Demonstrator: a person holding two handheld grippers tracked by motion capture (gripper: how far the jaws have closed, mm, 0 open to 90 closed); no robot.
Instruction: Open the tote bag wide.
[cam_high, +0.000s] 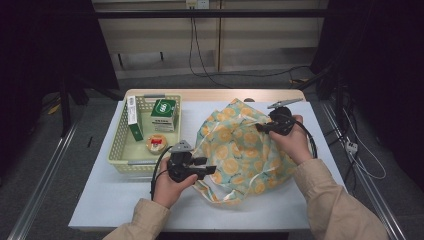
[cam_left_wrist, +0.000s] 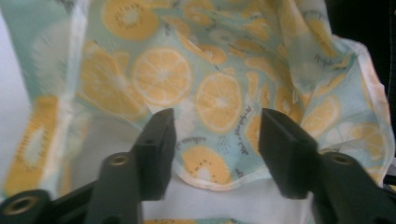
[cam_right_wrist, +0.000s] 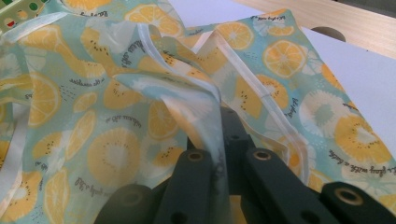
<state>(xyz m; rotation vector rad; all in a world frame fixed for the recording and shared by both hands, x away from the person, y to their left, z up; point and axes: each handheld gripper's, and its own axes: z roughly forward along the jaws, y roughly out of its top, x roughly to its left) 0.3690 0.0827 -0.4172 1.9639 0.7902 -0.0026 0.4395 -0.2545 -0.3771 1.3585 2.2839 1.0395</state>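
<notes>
Only one clamp has the fruit-print bag

Right now the bag (cam_high: 240, 150) lies crumpled on the white table (cam_high: 110, 200), right of the basket (cam_high: 117, 150). The right gripper (cam_right_wrist: 219, 140) is pressed together, pinching a hem of it. The left gripper (cam_left_wrist: 215, 135) stands spread with cloth ahead, gripping nothing. Thin, slippery fabric could slide out of the single pinch, or the left could catch two layers and keep the mouth closed. Script runs across the print, too small to read; the green box (cam_high: 164, 114) bears a white logo, illegible.
</notes>
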